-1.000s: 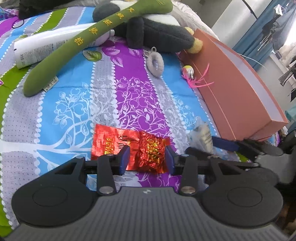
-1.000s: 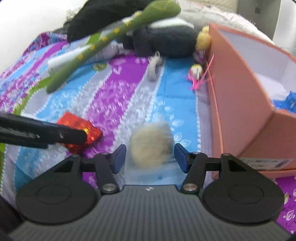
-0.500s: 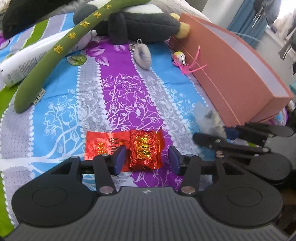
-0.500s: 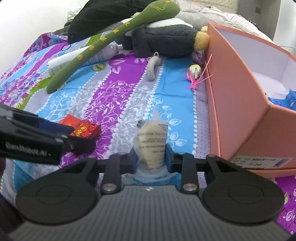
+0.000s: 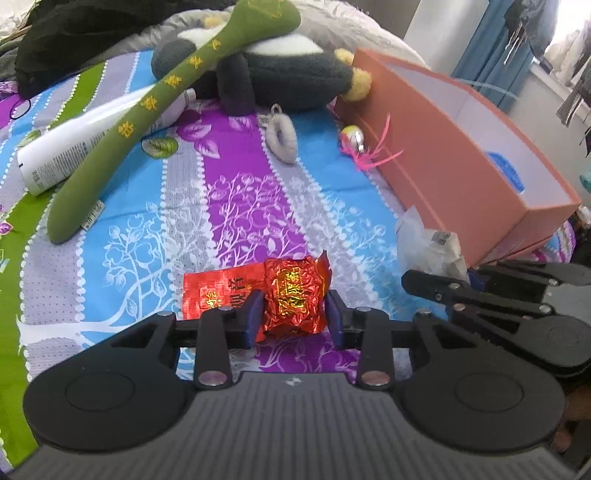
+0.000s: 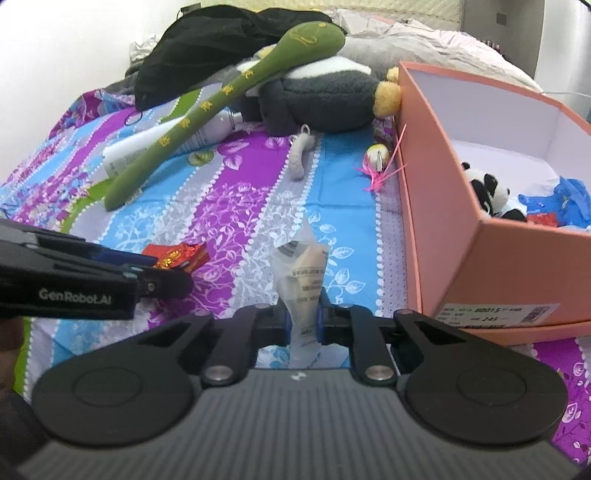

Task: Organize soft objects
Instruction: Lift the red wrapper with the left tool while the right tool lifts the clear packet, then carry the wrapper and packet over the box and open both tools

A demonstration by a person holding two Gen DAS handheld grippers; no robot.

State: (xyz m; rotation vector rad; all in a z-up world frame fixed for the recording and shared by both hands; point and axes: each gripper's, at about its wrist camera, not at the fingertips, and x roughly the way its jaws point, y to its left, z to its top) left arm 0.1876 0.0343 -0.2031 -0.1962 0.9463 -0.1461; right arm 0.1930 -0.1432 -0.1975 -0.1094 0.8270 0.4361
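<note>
Left gripper (image 5: 291, 314): your jaws have just been closing around the red foil packet (image 5: 293, 295), for lifting.
Right gripper (image 6: 303, 319): you pinch the clear plastic pouch (image 6: 303, 273); the box (image 6: 436, 206) at two o'clock looks its likely home.

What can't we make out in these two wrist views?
- Box contents: left view shows only a blue scrap; the wall hides the rest.
- Box label text: right view, too small.
- Clear packet: right view, wrap blurs what's inside.
- Red packet: right view, left gripper covers part.
- Black fabric: left view, cut by edge.
</note>
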